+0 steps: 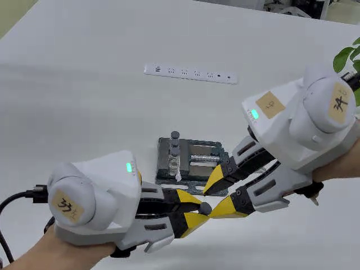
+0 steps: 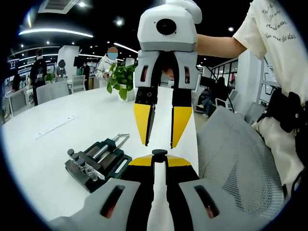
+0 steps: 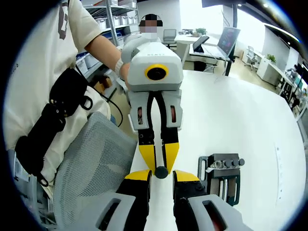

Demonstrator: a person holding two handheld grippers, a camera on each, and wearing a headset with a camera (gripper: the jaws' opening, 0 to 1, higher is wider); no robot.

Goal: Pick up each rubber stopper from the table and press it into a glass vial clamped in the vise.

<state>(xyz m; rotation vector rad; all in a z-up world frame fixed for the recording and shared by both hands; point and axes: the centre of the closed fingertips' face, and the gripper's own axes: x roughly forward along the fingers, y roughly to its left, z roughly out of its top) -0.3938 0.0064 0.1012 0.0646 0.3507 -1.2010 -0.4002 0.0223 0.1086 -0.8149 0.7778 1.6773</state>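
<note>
Just in front of the vise (image 1: 194,163), near the table's (image 1: 84,84) front edge, the two hand-held grippers meet tip to tip. The left hand-held gripper (image 2: 159,161) has its yellow-tipped jaws closed on a small dark rubber stopper (image 2: 159,153), which pokes out from between the tips and is held above the table. The right hand-held gripper (image 2: 160,143) points back at it from the other side with its jaws parted and nothing in them. In the right gripper view the stopper sits at the gap between that gripper's own two yellow tips; whether either tip touches it cannot be told.

The small dark metal vise rests flat on the white table just beyond the jaw tips. A short row of vials (image 1: 175,151) stands upright in its jaws, and several of them carry dark stoppers on top. Farther back on the table lies a white power strip (image 1: 191,73), well apart from the vise. A green plant (image 1: 349,56) shows at the table's right edge. A grey mesh chair (image 3: 91,163) stands beside the person, who wears a pale printed T-shirt.
</note>
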